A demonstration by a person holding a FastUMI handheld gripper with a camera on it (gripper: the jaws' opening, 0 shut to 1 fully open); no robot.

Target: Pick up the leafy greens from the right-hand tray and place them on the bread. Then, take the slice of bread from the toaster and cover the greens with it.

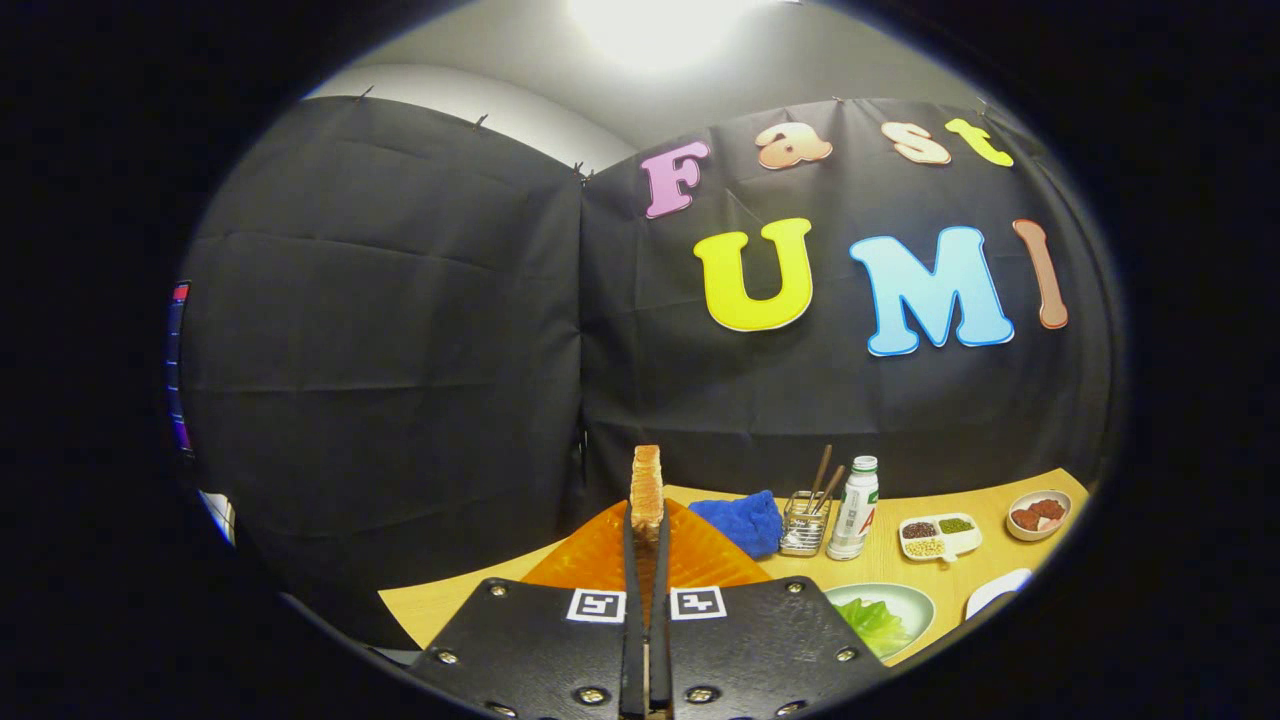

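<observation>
Toasted bread (647, 488) stands on edge, pinched between my gripper (646, 535) fingers, lifted clear above the orange mat (600, 555) for carrying; greens (872, 622) lie, seemingly, on a plate (915, 600) right.

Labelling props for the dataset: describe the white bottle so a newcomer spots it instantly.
Start at the wooden table against the black cloth wall. Beyond the hand-held gripper, shut on the bread slice, a row runs: blue cloth, wire holder, then the white bottle. It stands upright with a green cap, the tallest item there.
</observation>
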